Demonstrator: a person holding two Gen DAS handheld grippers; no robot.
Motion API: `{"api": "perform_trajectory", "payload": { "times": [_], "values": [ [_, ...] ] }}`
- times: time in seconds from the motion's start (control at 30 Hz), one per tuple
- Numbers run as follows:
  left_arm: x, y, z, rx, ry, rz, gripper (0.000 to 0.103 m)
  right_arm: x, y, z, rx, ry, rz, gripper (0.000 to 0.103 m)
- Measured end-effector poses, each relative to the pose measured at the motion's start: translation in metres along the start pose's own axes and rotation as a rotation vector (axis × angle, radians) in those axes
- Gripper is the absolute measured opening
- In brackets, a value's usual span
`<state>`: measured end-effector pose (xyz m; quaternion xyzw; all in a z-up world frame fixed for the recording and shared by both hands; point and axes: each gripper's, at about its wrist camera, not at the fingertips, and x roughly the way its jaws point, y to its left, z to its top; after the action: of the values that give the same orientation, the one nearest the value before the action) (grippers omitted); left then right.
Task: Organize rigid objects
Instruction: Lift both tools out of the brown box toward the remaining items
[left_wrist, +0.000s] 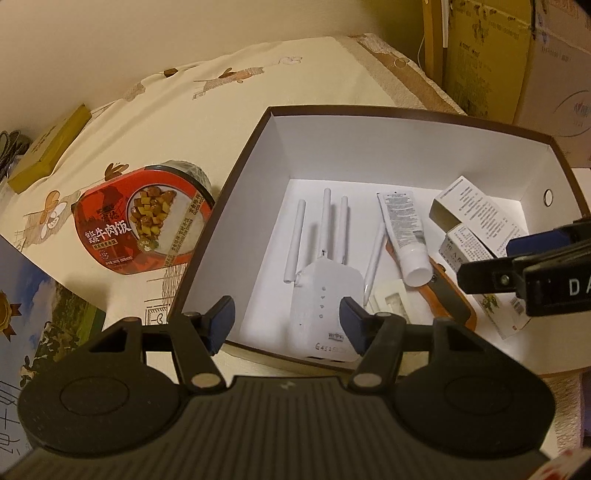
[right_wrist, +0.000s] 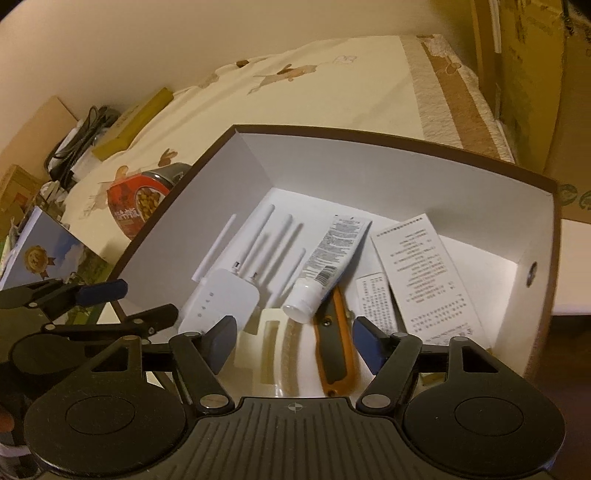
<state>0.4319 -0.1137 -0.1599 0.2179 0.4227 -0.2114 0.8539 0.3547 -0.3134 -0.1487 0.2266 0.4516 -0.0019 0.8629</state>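
Note:
A brown box with white inside (left_wrist: 236, 177) (right_wrist: 406, 177) holds a white router with antennas (left_wrist: 325, 291) (right_wrist: 221, 299), a white tube (left_wrist: 406, 236) (right_wrist: 328, 258), an orange utility knife (left_wrist: 450, 295) (right_wrist: 338, 354), a cream plastic piece (left_wrist: 391, 301) (right_wrist: 269, 347) and white cartons (left_wrist: 476, 214) (right_wrist: 424, 273). My left gripper (left_wrist: 286, 325) is open and empty above the box's near edge, over the router. My right gripper (right_wrist: 295, 345) is open and empty over the knife; it also shows in the left wrist view (left_wrist: 524, 269). A red instant rice bowl (left_wrist: 140, 218) (right_wrist: 138, 206) stands left of the box.
The box sits on a cream patterned cloth (left_wrist: 221, 96). A flat olive box (left_wrist: 48, 147) (right_wrist: 136, 122) lies at the far left, with cables (right_wrist: 81, 129) beyond it. A picture book (left_wrist: 33, 321) (right_wrist: 40, 254) lies near left. Cardboard cartons (left_wrist: 509, 55) stand at the back right.

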Motion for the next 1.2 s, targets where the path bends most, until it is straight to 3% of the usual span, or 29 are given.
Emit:
{"api": "perform_trajectory", "payload": {
  "times": [0.67,0.93,1.2],
  "values": [
    [-0.067,-0.004,-0.012,-0.096,-0.056,-0.022,0.059,-0.064,-0.002,-0.022,-0.052,-0.079,-0.016,0.067],
    [-0.106,0.003,-0.044,-0.21,-0.076,-0.023,0.059,-0.091,0.007,-0.043,-0.076,-0.092,0.014,0.067],
    [-0.139,0.014,-0.08,-0.311,-0.072,0.042,0.059,-0.109,0.021,-0.07,-0.105,-0.067,0.053,0.067]
  ]
}}
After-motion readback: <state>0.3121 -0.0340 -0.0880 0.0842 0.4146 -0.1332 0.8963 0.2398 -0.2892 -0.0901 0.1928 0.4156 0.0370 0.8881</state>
